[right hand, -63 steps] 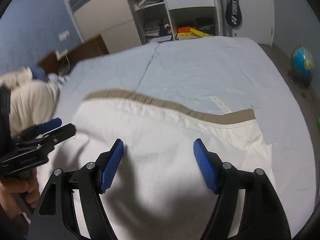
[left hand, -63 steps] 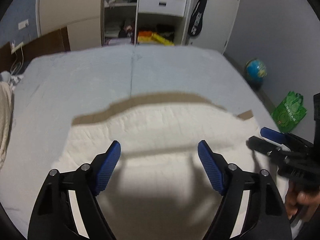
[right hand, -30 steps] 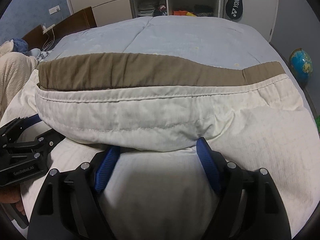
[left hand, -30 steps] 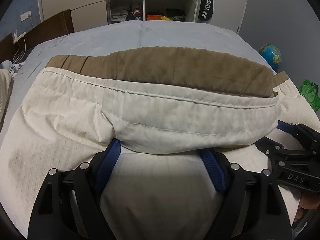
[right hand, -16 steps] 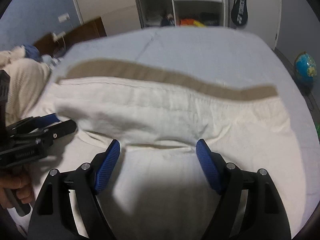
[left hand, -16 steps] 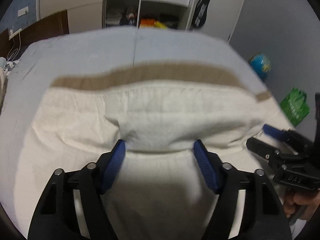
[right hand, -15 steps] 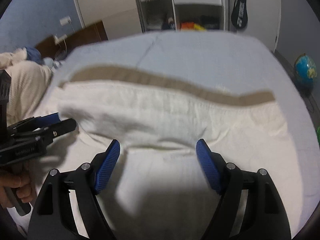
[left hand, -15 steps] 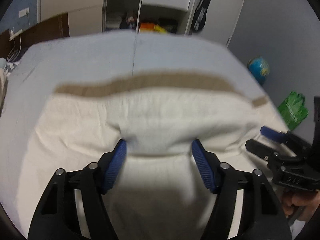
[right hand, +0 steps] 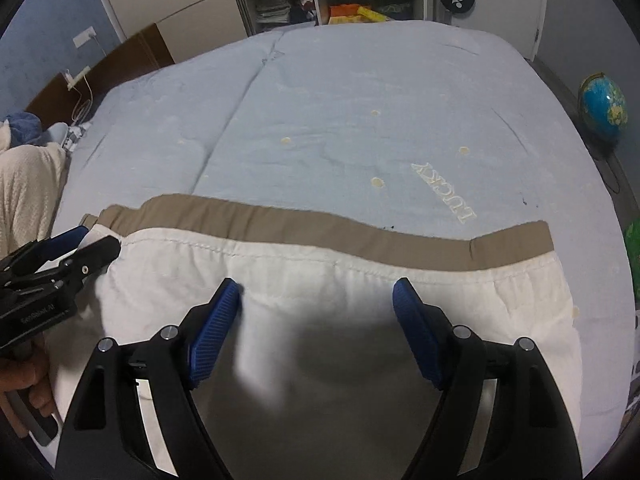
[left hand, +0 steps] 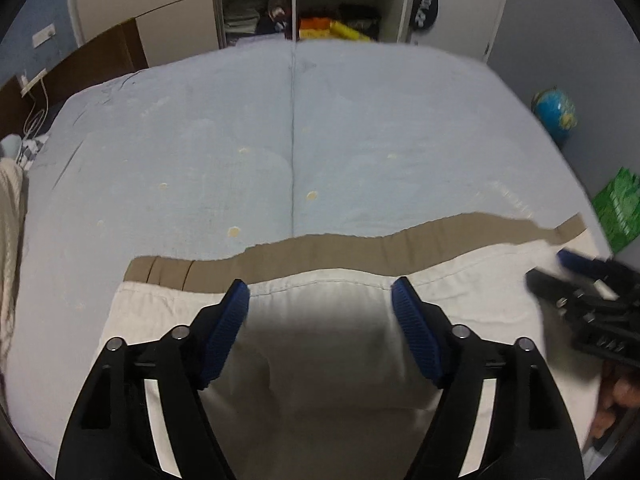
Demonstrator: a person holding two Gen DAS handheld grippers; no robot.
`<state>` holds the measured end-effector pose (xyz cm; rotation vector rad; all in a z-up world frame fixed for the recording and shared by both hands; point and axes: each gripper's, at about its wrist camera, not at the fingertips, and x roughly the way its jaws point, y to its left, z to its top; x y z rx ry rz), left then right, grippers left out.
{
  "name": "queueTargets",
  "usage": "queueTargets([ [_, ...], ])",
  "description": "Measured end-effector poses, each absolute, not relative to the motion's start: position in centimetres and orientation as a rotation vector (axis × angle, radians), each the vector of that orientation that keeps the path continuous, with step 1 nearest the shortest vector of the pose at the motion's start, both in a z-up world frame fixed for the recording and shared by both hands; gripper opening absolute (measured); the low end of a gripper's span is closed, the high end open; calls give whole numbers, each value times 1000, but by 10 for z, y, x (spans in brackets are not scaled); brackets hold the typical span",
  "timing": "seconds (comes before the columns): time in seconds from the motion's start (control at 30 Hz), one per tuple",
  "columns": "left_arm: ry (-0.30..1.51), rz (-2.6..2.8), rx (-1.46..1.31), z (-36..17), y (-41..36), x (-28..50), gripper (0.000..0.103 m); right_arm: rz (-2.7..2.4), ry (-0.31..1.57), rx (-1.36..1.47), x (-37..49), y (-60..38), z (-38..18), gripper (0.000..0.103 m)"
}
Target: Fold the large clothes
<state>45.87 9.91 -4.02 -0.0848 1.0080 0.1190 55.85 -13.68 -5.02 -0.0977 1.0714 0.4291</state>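
Note:
A large cream garment [left hand: 320, 360] with a brown band [left hand: 320, 252] along its far edge lies folded flat on the light blue bed [left hand: 360, 140]. My left gripper [left hand: 320, 292] hovers over the garment's near part. Its jaws are opening and no cloth is between them. Over the same garment [right hand: 480, 300] and its brown band [right hand: 320, 228], my right gripper [right hand: 316, 290] stands open and holds nothing. The right gripper [left hand: 548, 266] shows at the right edge of the left wrist view. The left gripper [right hand: 100, 240] shows at the left edge of the right wrist view, with a hand on its handle.
The bed [right hand: 360, 100] stretches away beyond the garment. A cream knitted blanket [right hand: 24, 184] lies at its left side. A globe [right hand: 602, 106] and a green bag [left hand: 616, 208] sit on the floor to the right. Open wardrobe shelves [left hand: 300, 20] stand behind the bed.
A second ago both grippers carried a fold of the cream garment forward across their fingers. The fold now lies flat and both grippers have let go and drawn back upward.

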Motion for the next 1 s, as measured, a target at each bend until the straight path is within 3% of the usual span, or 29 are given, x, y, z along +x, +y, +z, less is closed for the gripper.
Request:
queueTargets([
  [0.2, 1050, 104, -145, -44, 114, 462, 78, 433, 1101, -38, 563, -150, -55, 80],
  [0.27, 1036, 78, -190, -35, 122, 455, 73, 437, 1073, -38, 552, -154, -45, 80],
  [0.5, 946, 5, -218, -9, 114, 365, 70, 566, 962, -78, 461, -185, -17, 81],
  [0.77, 1004, 132, -186, -58, 164, 266, 72, 453, 962, -259, 389, -263, -45, 81],
  [1.0, 1030, 251, -301, -80, 226, 221, 73, 289, 1021, -101, 389, -357, -61, 81],
])
